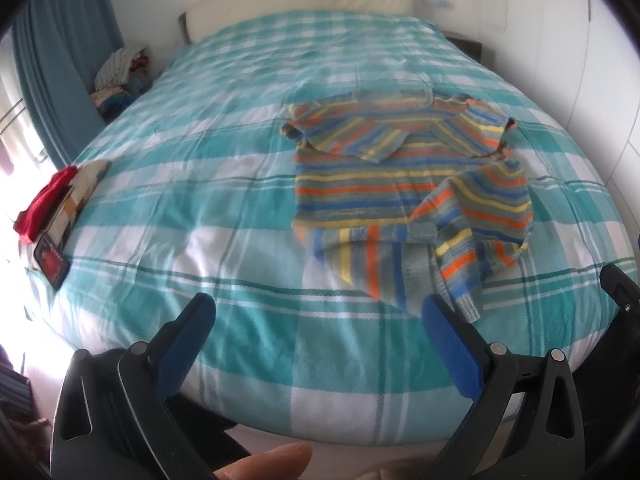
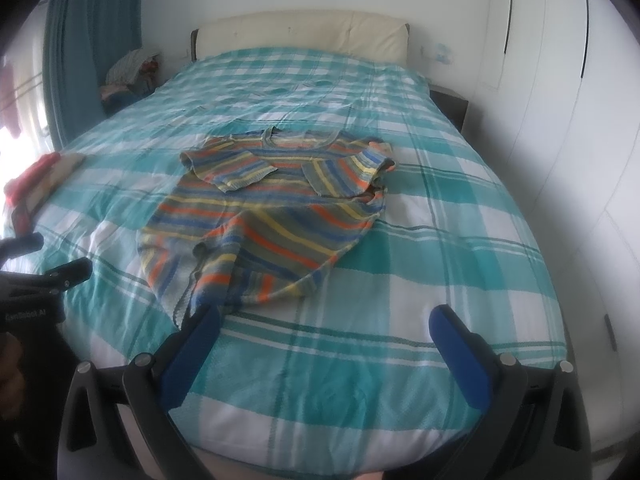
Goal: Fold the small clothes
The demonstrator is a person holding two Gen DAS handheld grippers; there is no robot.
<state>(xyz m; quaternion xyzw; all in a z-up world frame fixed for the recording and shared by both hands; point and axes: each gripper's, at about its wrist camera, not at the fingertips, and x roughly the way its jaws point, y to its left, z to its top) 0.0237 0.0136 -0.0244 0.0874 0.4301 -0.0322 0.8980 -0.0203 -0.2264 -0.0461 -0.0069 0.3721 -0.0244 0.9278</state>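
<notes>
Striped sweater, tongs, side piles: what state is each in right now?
Striped sweater: partly folded, sleeves laid across the chest, hem rumpled, lying on the bed.
Left tongs: open, holding nothing.
Right tongs: open, holding nothing.
Red garment: folded, stacked at the bed edge.
Checked bedspread: spread flat.

Sweater (image 2: 264,208) lies flat on the bed (image 2: 460,240), roughly mid-bed, neck toward the headboard (image 2: 304,34), hem toward the foot edge. Both sleeves folded inward over the chest; lower part bunched, one piece trailing to the foot edge. Small stack of folded items (image 1: 60,208) sits at the bed's left edge, well apart from the sweater. Clothes pile (image 1: 122,76) off the bed, beside its left head corner, with the curtain (image 1: 52,60) just left of it. Wardrobe doors (image 2: 560,80) run along the bed's right side. Both grippers, left gripper (image 1: 316,320) and right gripper (image 2: 326,328), hang over the foot edge, jaws spread, nothing between them.
</notes>
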